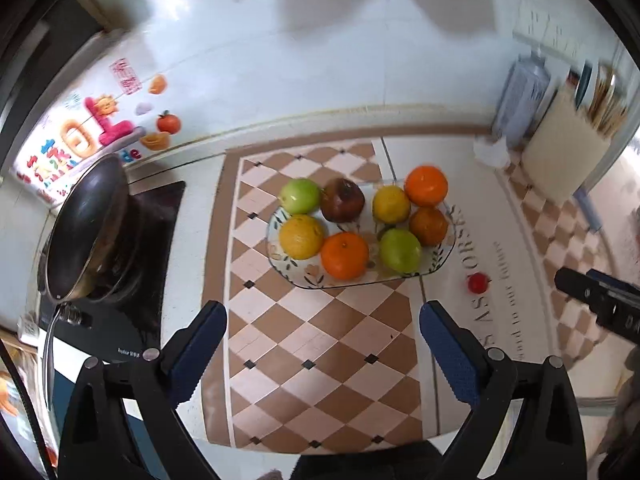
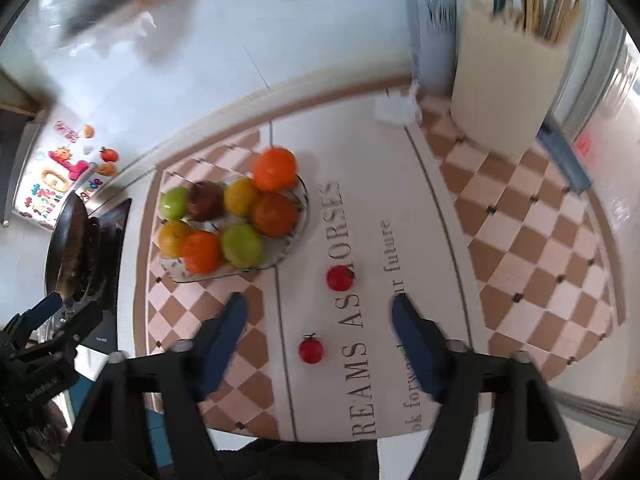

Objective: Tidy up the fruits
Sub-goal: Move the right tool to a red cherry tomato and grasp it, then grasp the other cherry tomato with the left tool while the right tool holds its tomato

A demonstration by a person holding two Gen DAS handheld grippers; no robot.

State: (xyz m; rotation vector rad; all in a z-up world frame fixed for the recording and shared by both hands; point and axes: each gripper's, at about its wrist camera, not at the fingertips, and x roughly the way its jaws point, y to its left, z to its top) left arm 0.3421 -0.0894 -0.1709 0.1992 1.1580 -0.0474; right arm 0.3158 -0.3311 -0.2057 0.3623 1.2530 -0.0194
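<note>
Left wrist: fruit plate [image 1: 448,254] mid-counter, jaws apart.

A dark frying pan [image 1: 86,228] sits on a black stove [image 1: 132,256] left of the checkered mat [image 1: 320,344], with bright stickers [image 1: 100,128] on the wall behind, and a cream holder [image 2: 508,92] of chopsticks [image 2: 548,4] stands beside a grey bottle [image 2: 432,24].

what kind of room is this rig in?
Most likely a home kitchen counter. A dark pan sits on a cooktop at the left, a holder of chopsticks stands by the tiled wall, and a glass plate of fruit sits on a checkered mat.
</note>
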